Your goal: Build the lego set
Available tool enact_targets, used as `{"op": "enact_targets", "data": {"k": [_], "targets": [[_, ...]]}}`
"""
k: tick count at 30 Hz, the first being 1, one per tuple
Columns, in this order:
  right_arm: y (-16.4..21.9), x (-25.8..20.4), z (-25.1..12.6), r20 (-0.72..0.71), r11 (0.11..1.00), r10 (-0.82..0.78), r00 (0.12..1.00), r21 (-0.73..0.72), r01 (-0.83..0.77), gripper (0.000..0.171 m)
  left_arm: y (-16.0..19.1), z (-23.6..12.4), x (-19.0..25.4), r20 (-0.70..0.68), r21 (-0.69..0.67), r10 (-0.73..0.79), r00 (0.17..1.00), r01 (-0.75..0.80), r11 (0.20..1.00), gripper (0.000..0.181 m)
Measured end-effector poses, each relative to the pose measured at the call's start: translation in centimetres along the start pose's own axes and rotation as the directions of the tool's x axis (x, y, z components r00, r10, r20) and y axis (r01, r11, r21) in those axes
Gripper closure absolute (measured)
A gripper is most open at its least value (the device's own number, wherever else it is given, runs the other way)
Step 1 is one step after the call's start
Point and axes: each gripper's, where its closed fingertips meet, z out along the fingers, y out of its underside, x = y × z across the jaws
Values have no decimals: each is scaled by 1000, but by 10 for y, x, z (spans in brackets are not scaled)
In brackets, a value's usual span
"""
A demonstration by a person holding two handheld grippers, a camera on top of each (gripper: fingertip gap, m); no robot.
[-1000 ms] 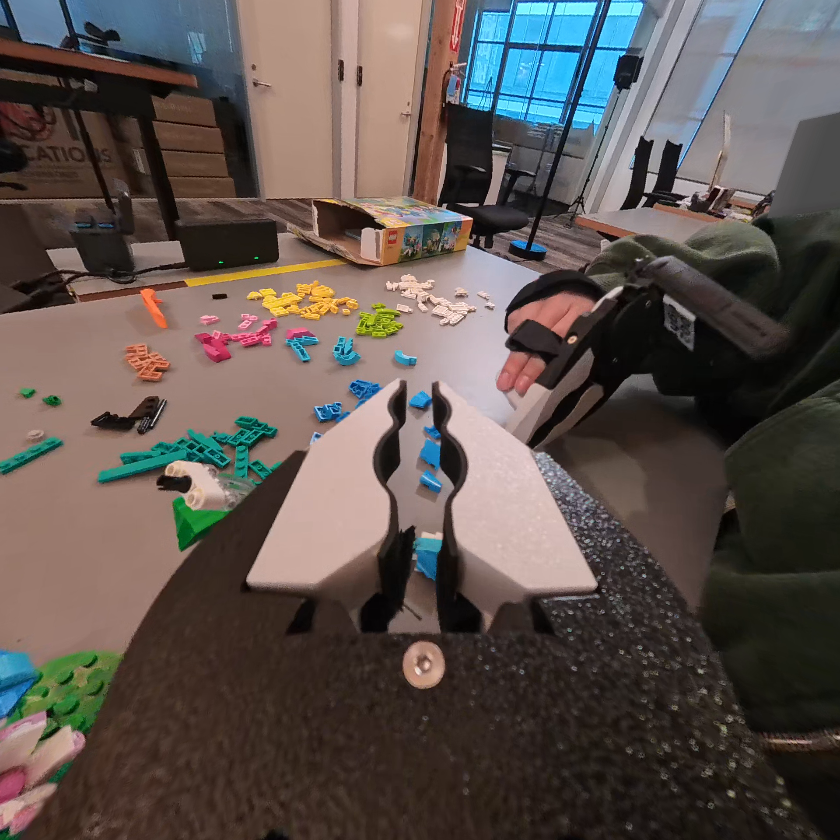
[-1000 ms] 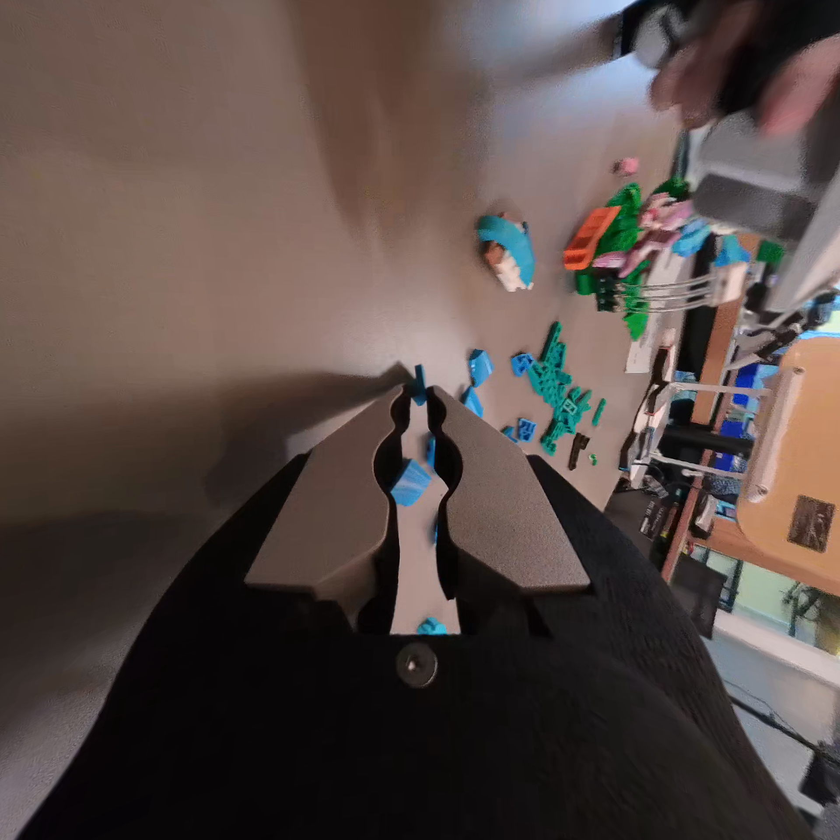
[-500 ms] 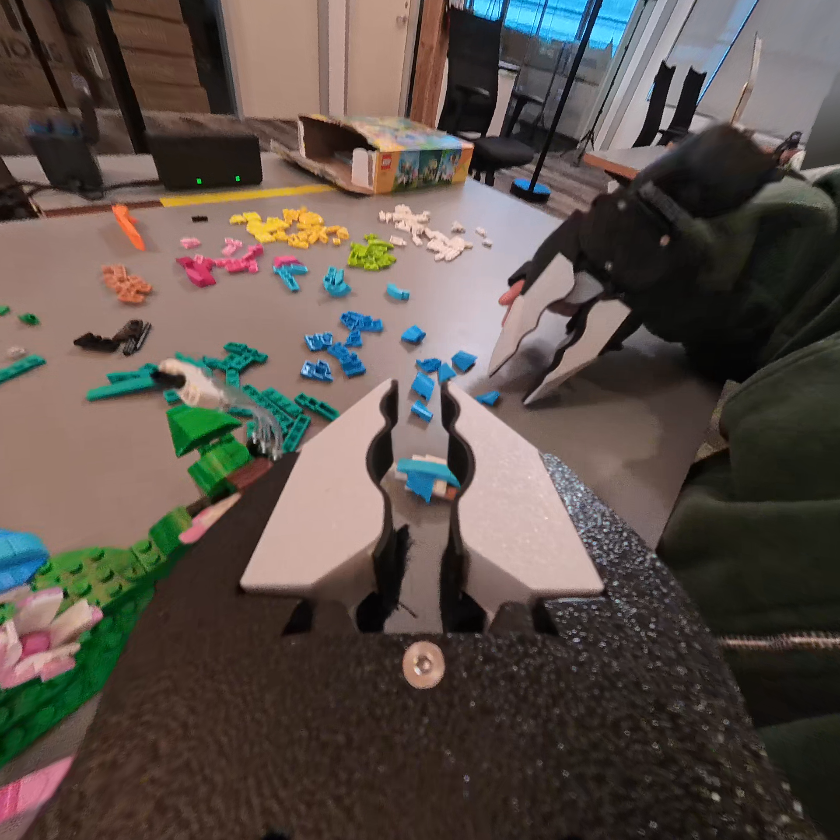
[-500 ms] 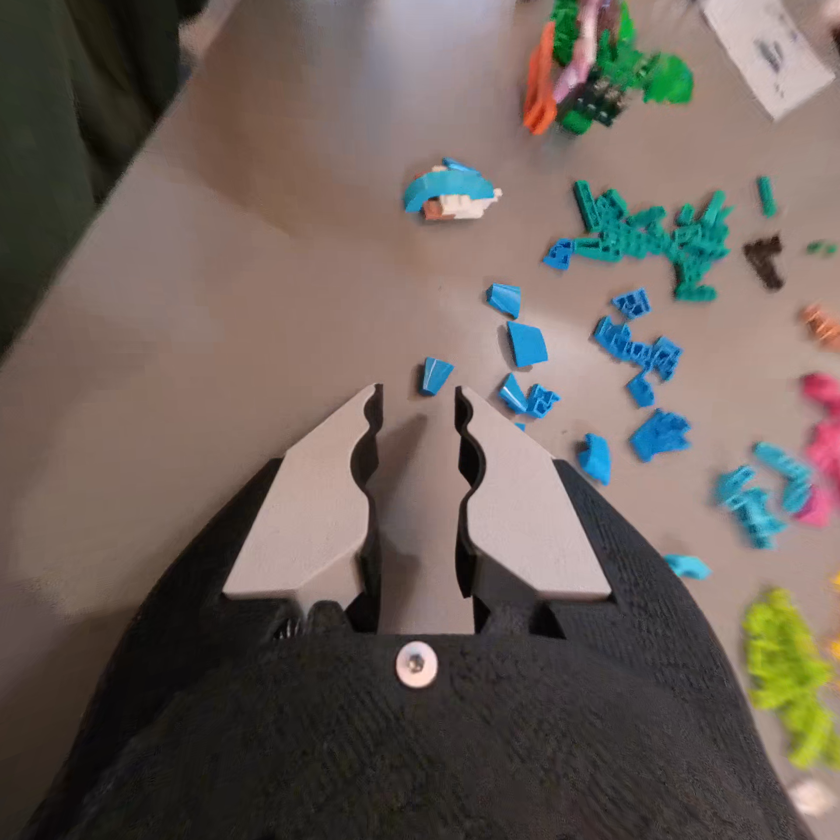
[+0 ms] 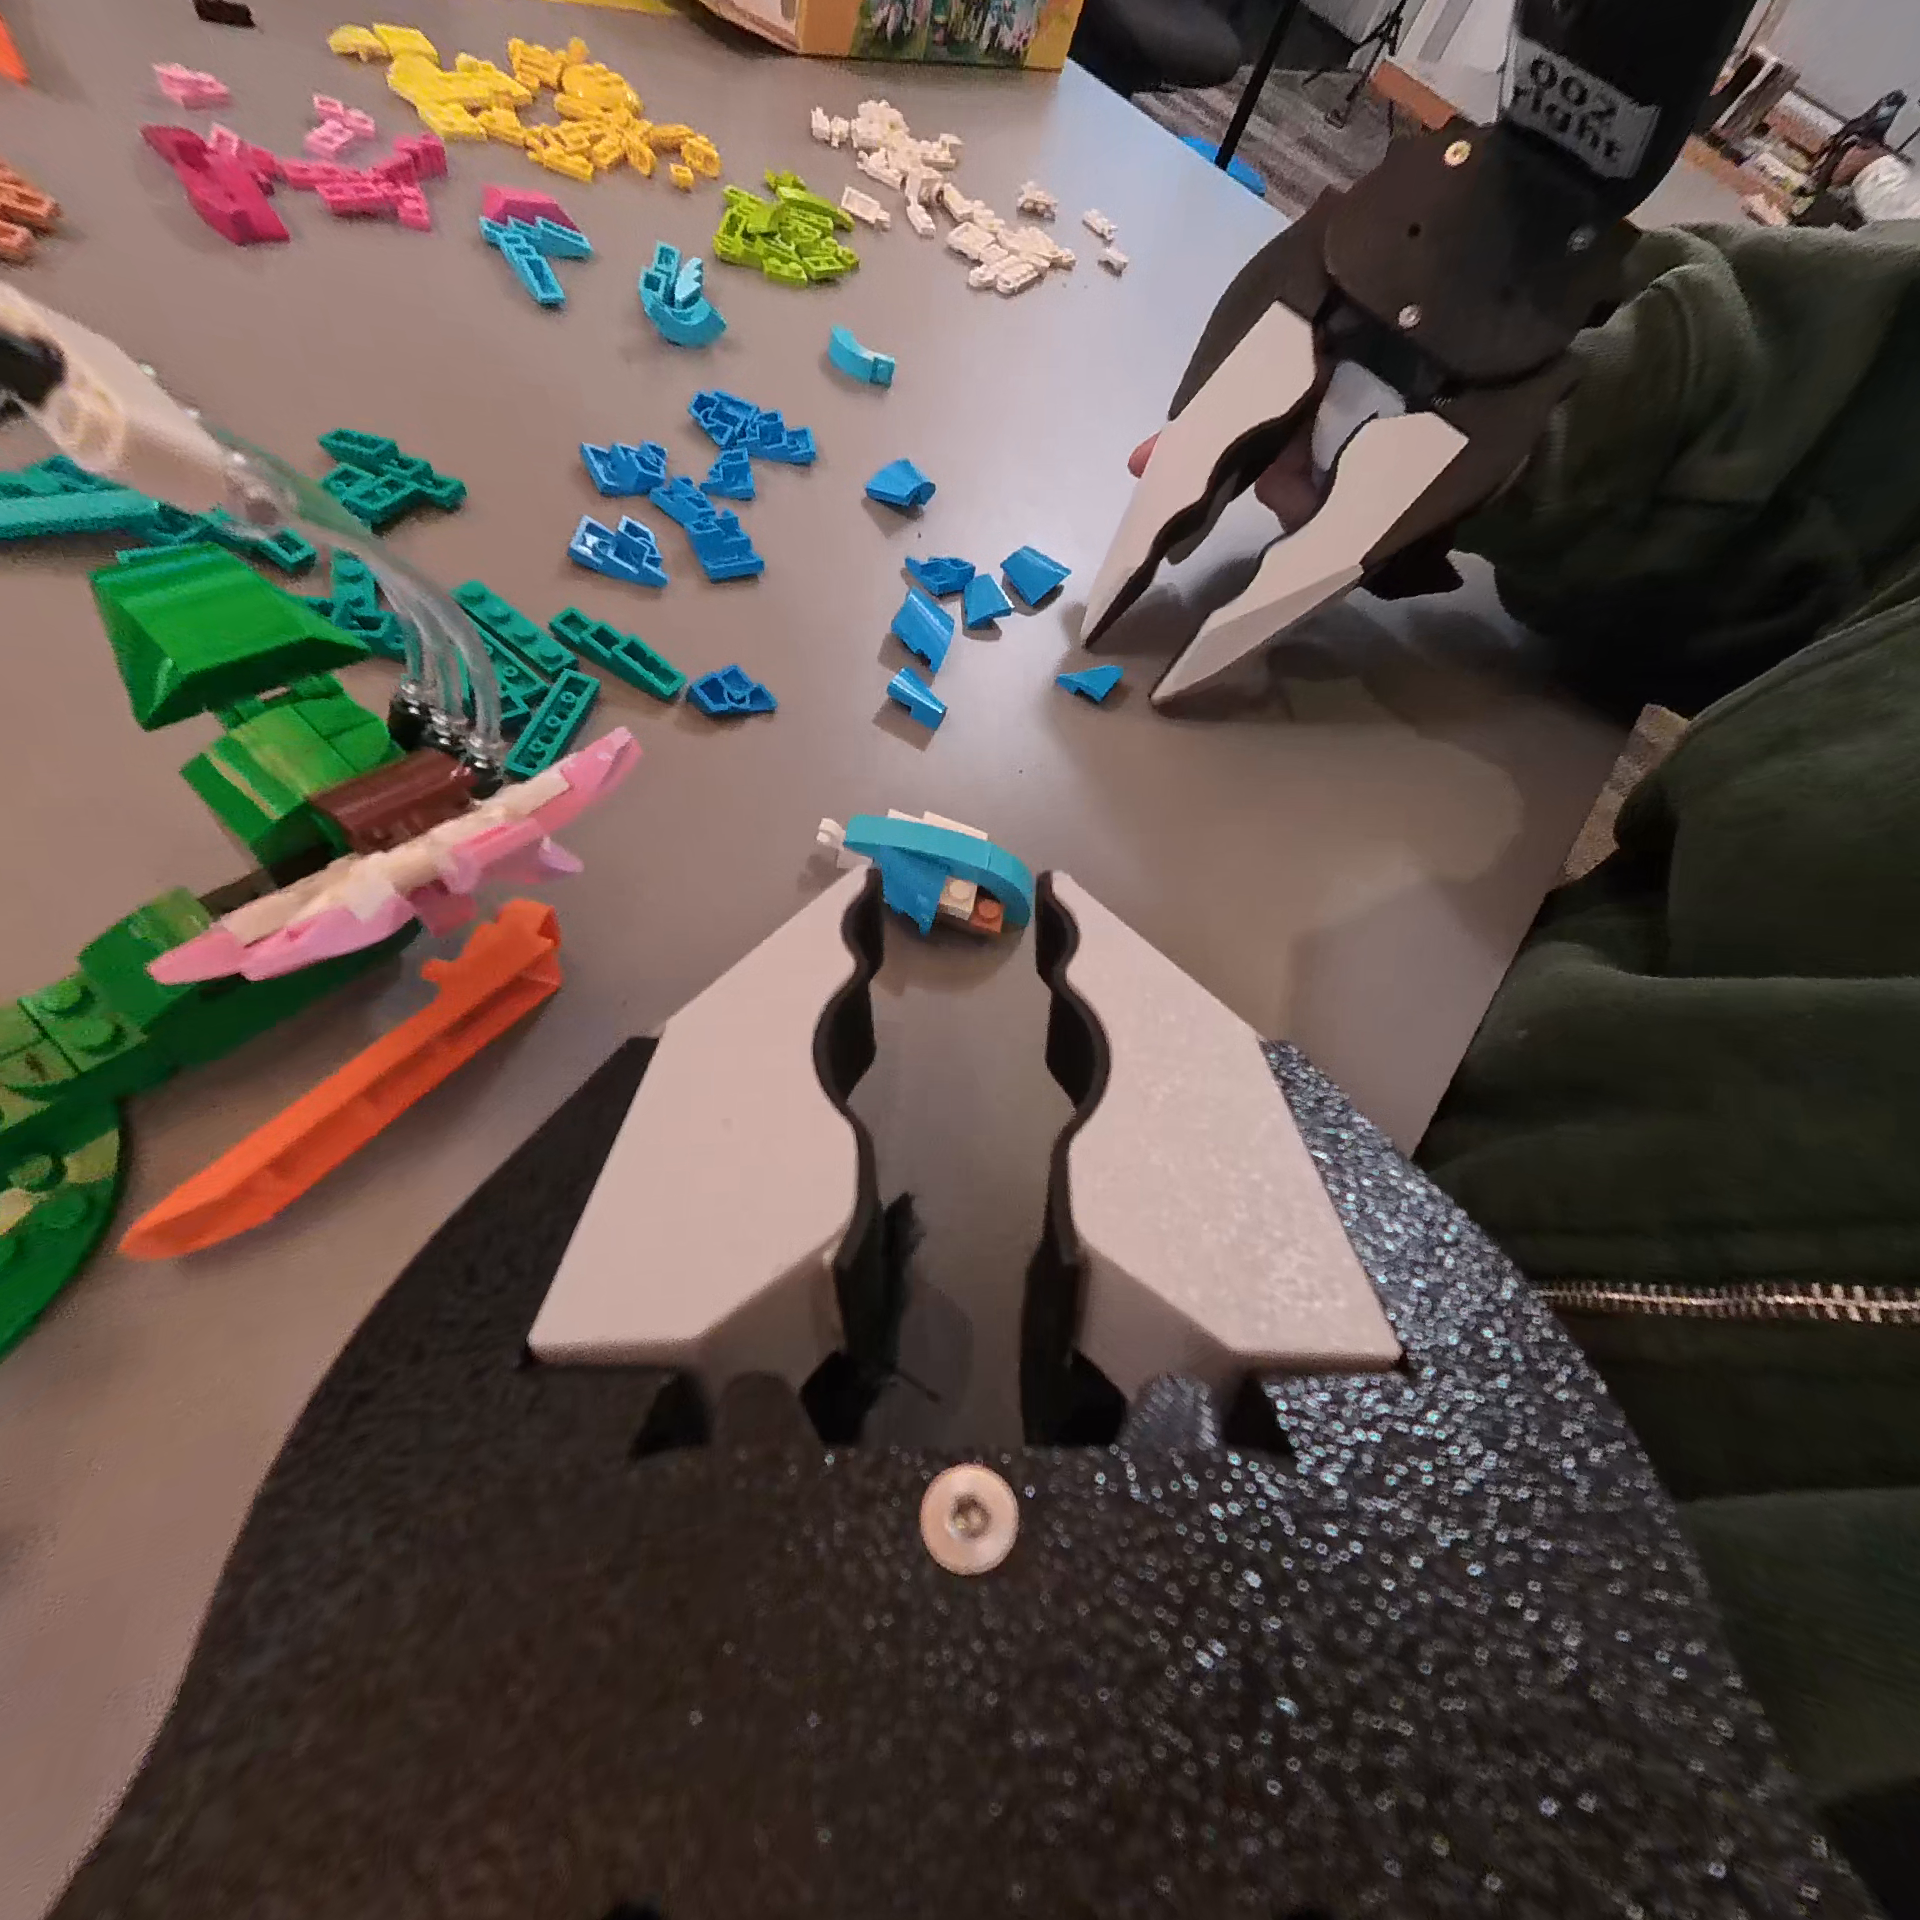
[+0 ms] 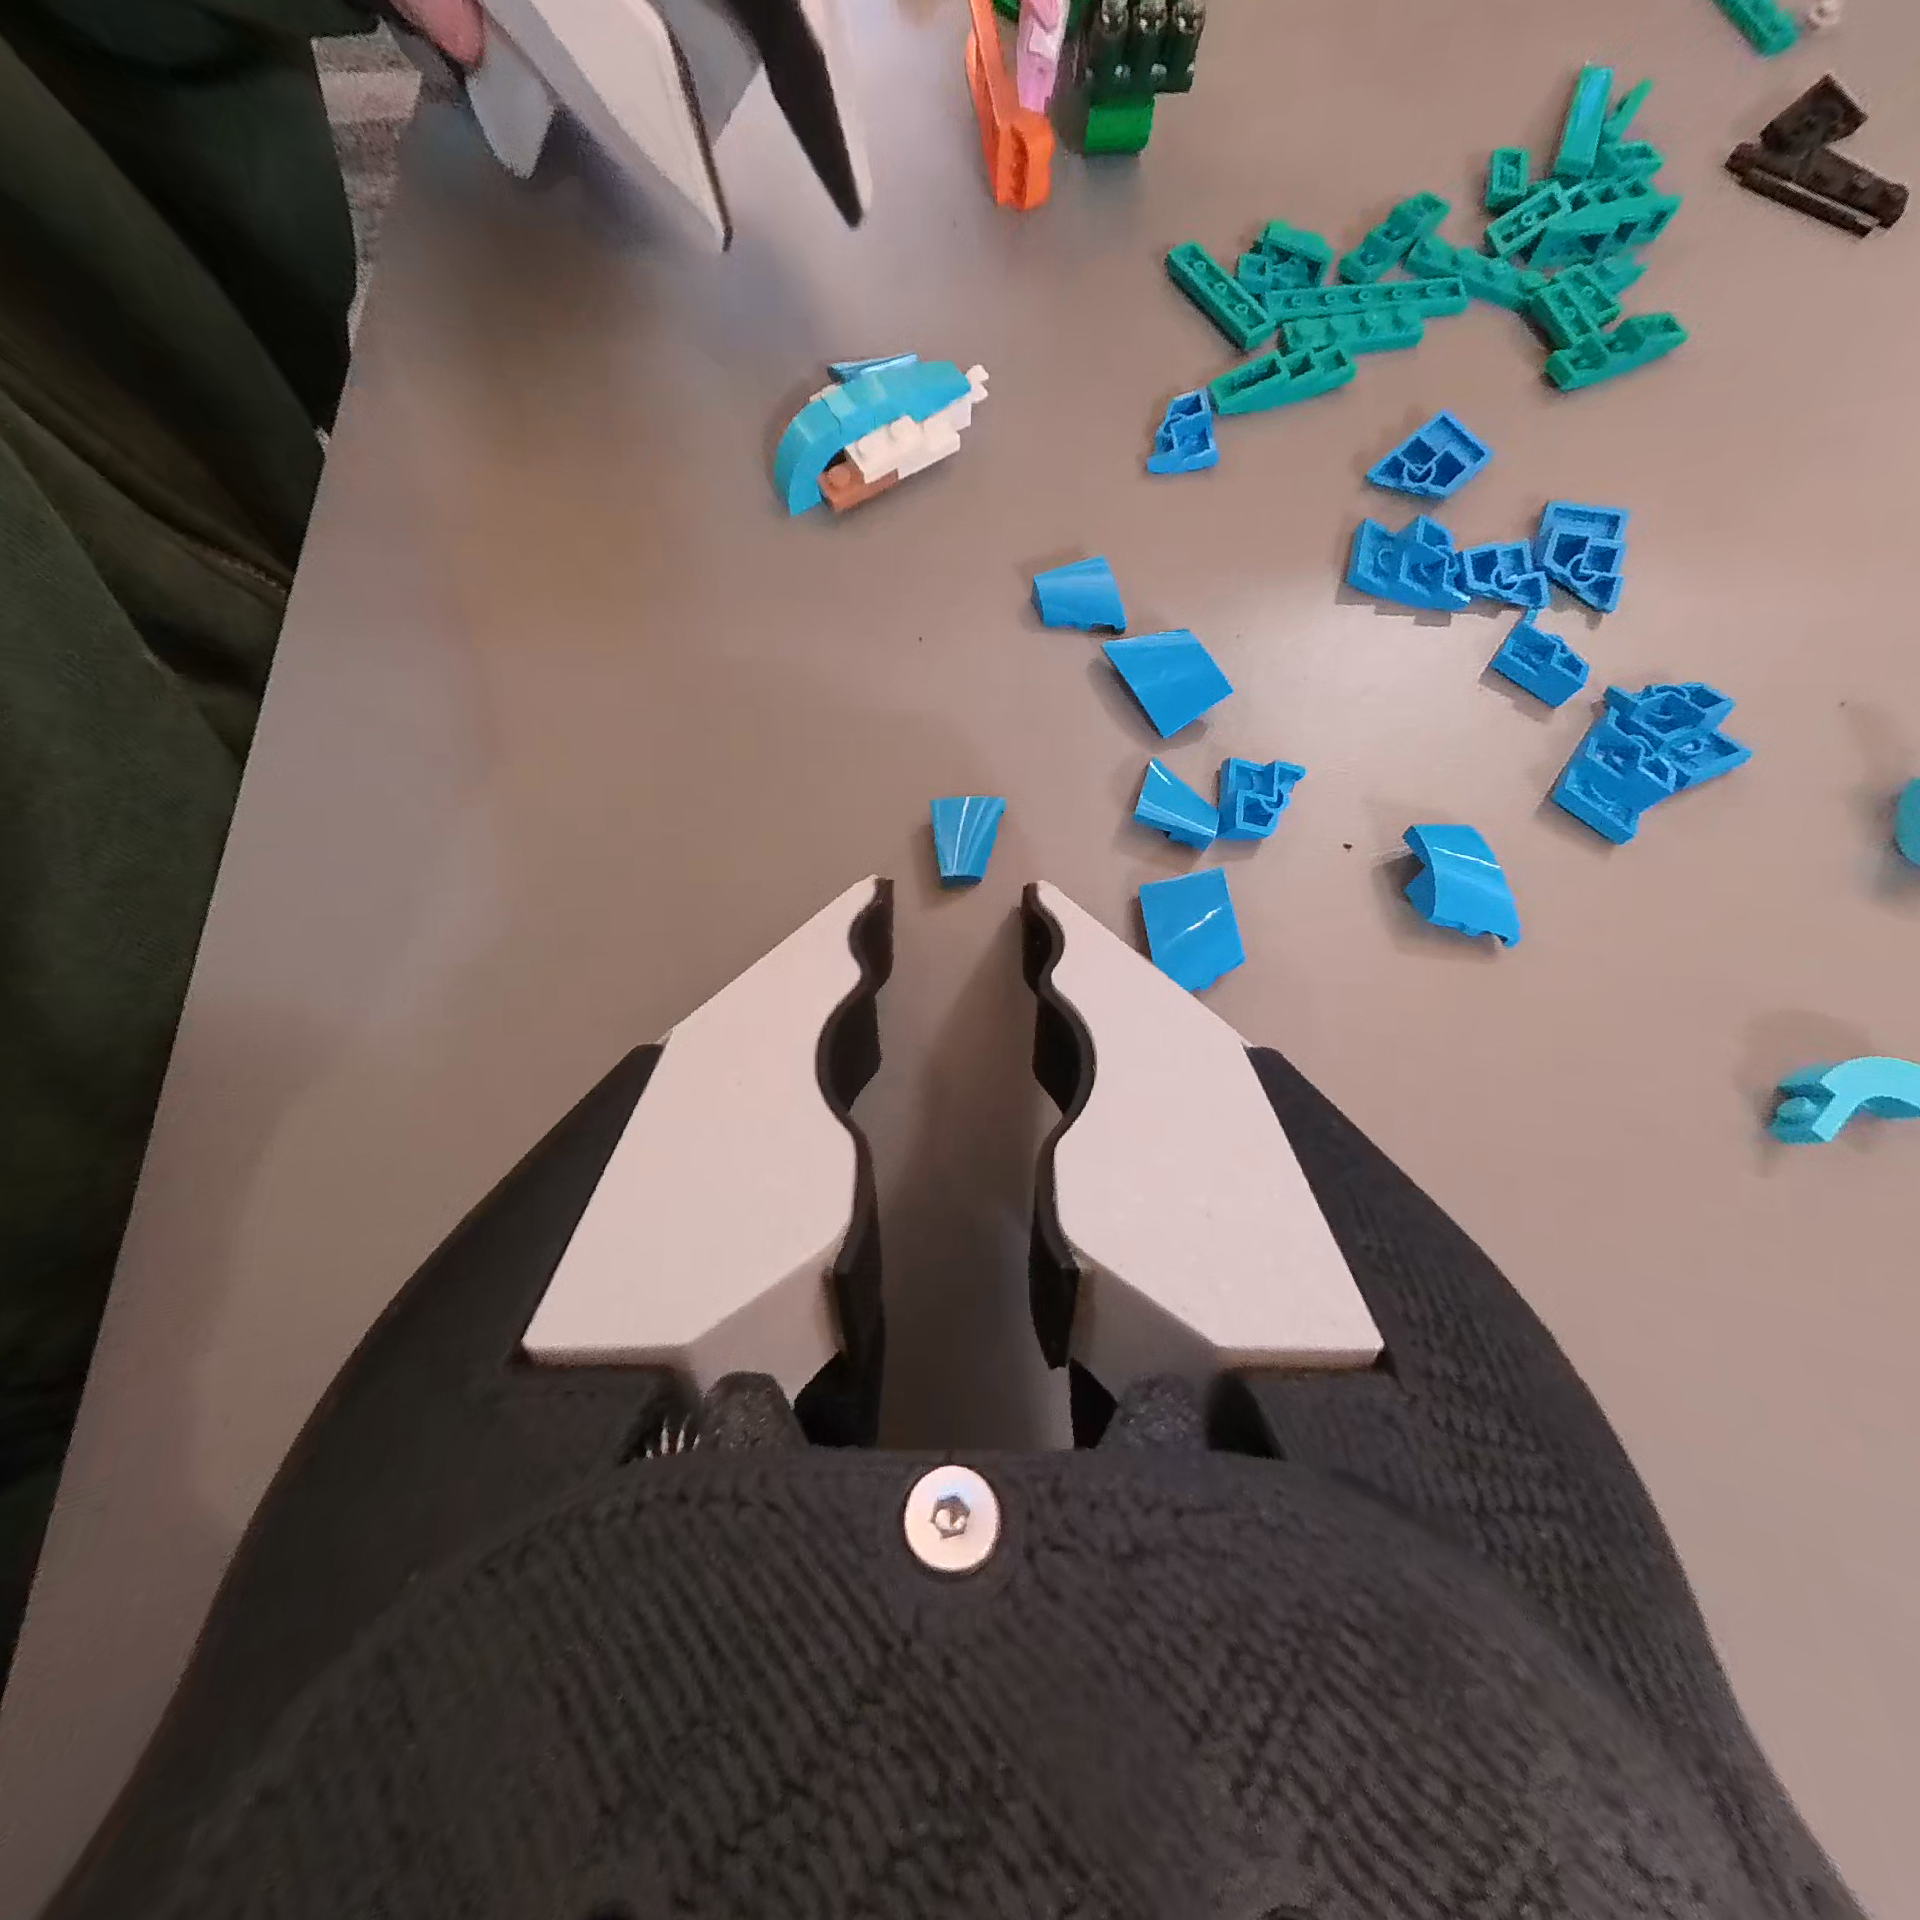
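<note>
Though both jaws gape empty, the left gripper [image 5: 954,883] partly hides the blue dolphin [image 5: 940,871].

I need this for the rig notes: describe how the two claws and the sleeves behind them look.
Both are alike. The left claw and the right claw each have two pale grey wedge fingers with wavy black inner pads, set in a rough, speckled black body with a silver screw. Seen from the left wrist view, the right one carries a small label on top. The sleeve is dark green.
</note>
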Motion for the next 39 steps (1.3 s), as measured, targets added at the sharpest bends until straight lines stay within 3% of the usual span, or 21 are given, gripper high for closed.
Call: {"op": "enact_targets", "data": {"k": [1,11,18,29,39], "targets": [[-1,2,0,-9,1000,-1,1000,2,1,149,1,1,0,0,-3,-4,1000,4,1000,154],[-2,25,3,-122,1000,28,992,2,-28,156,5,4,0,0,-26,-3,1000,3,1000,152],[-10,11,0,-5,997,44,999,62,-43,151,5,3,-1,1,-25,-8,1000,8,1000,153],[-6,-11,4,109,998,46,993,26,-49,150,6,3,0,-7,-30,-10,1000,10,1000,154],[-6,4,7,30,998,53,998,24,-54,154,7,4,0,-11,-39,-13,1000,13,999,154]]}}
